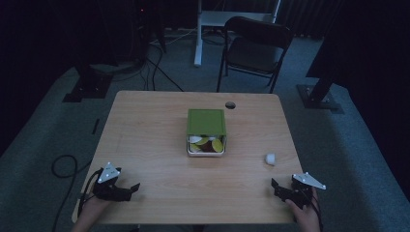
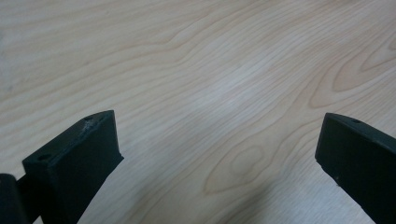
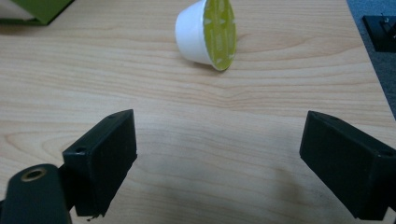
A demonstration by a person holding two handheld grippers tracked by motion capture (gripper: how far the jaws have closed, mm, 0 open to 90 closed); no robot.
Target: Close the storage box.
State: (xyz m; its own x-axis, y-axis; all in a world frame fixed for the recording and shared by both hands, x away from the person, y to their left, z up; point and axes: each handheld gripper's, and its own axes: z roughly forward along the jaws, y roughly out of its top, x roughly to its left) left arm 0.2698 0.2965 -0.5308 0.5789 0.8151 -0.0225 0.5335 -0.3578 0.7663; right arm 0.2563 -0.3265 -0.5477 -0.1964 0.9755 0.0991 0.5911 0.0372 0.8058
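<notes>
The left tool (image 1: 131,187) rests low at the counter's (image 1: 145,145) 7 o'clock corner, held by a hand that enters from the bottom edge, its jaws aimed toward 3 o'clock. In the left gripper view its jaws stand spread wide over bare wood grain, nothing between them.

The right tool (image 1: 275,185) sits at the 5 o'clock corner in the right hand (image 1: 305,216), jaws aimed toward 10 o'clock. In the right gripper view its jaws are also spread wide and empty.

A white coffee capsule (image 3: 207,34) with a yellow-green foil lid lies on its side just ahead of the right tool, at its 12 o'clock, apart from both jaws; in the high view it lies right of the box.

At the counter's centre stands a white box (image 1: 206,145) of capsules, its green lid (image 1: 206,121) slid back toward 12 o'clock, leaving the near part uncovered.
</notes>
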